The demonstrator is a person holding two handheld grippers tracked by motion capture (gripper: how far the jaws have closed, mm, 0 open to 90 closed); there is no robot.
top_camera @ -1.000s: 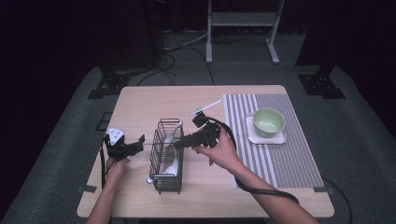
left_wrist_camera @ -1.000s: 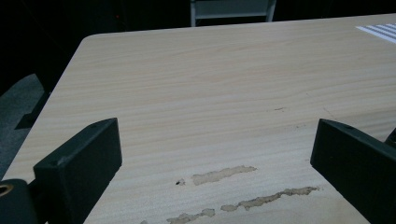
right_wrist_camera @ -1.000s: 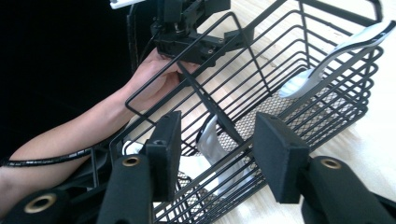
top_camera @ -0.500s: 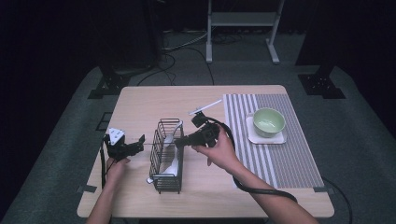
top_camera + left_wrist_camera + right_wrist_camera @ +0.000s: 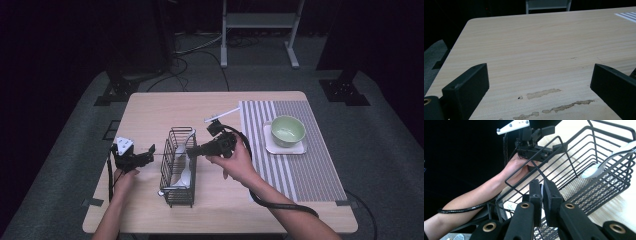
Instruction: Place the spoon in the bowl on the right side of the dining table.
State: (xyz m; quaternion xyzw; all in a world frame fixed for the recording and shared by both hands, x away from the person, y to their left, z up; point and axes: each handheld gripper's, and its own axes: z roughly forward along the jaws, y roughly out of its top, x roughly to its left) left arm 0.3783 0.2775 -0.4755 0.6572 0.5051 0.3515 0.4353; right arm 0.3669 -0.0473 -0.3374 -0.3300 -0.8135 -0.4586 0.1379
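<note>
2 tongs work at the desk point(image 5: 150, 107): the right tongs point(image 5: 191, 151) have just clamped shut on the wire basket's point(image 5: 177, 192) rim, while the left tongs point(image 5: 148, 153) gape open beside it.

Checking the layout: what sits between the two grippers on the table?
In the high view, the black wire basket, holding white spoons, stands between the left gripper and right gripper.

Black wire basket point(image 5: 178, 167); glossy white spoon point(image 5: 599, 167); matt wood table point(image 5: 165, 107).
</note>
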